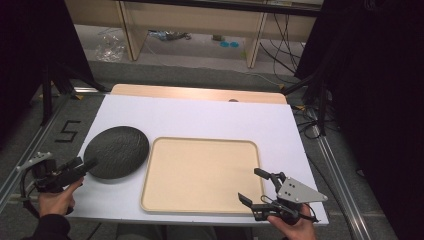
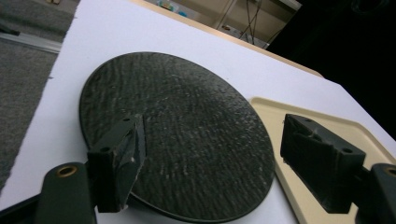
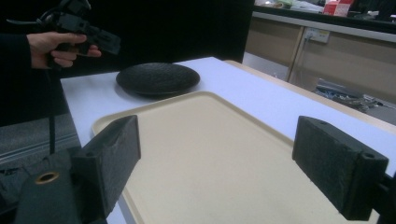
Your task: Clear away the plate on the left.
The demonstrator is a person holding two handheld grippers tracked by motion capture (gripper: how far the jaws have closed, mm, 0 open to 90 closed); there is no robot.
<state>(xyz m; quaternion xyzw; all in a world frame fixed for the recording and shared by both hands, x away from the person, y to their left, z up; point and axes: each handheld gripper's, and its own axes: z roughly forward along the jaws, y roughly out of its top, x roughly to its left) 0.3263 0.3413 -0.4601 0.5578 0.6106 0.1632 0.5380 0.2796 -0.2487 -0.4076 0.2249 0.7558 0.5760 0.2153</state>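
A beige tray [image 1: 200,175] is laid at the middle of the white table [image 1: 200,117], and a dark round plate [image 1: 117,151] is set just beside its left edge. The plate's near rim is straddled by the left gripper [image 2: 210,154], jaws spread wide; it is the nearer. The right gripper [image 1: 257,187], also wide and empty, is held at the tray's near right corner.

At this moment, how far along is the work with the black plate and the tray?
Nothing looks done yet: the black plate lies on the white tabletop beside the beige tray, which holds nothing. In hand: the left tool is open at the plate's near edge. The right tool is open at the tray's near corner. Any grasp or move remains.
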